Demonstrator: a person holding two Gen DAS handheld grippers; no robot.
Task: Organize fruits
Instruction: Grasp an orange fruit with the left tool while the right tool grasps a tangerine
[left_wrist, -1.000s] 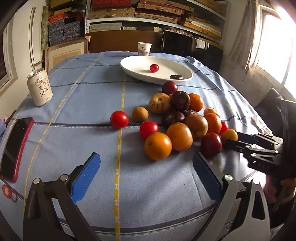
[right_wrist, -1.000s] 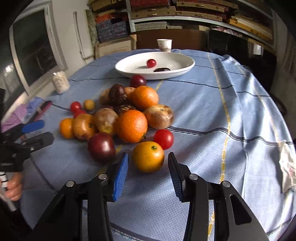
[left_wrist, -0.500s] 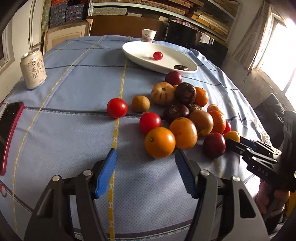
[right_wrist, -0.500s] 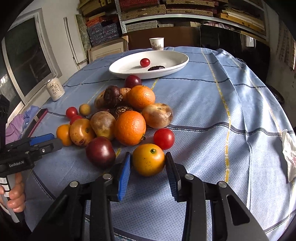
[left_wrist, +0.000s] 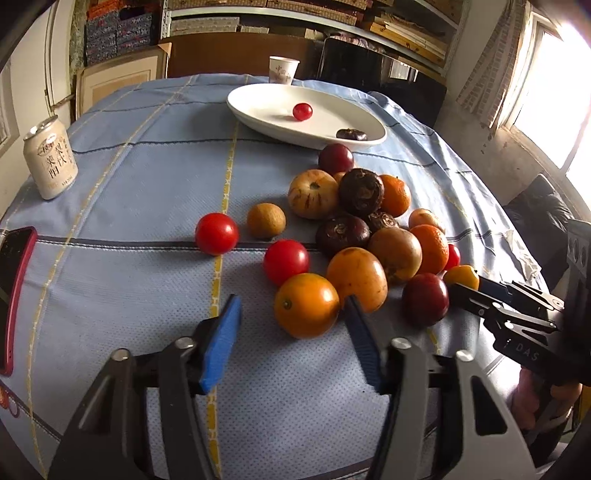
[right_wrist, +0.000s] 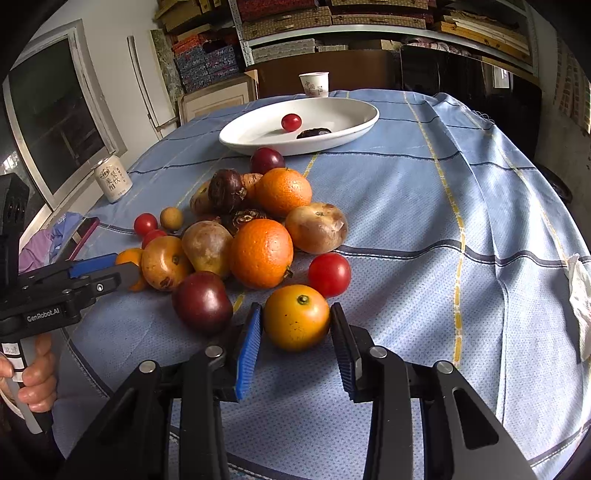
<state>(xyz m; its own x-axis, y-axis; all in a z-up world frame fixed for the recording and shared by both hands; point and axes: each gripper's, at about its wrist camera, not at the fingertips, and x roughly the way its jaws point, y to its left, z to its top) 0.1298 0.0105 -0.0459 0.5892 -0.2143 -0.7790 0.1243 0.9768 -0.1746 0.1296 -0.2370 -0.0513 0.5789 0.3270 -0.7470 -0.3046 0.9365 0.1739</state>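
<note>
A pile of mixed fruit lies on the blue tablecloth. My left gripper is open, its blue pads either side of an orange-yellow fruit at the pile's near edge, not touching it. My right gripper is open around another orange-yellow fruit, with small gaps on both sides. A dark red plum sits just left of it. The white oval plate at the back holds a cherry tomato and a dark fruit. The right gripper also shows in the left wrist view.
A drink can stands at the left. A red-cased phone lies at the left table edge. A paper cup stands behind the plate. Loose tomatoes and a small brown fruit lie left of the pile. A crumpled tissue lies right.
Both grippers have moved forward to the fruit. The left jaws have narrowed around the near orange fruit. The right jaws now flank their fruit closely.
</note>
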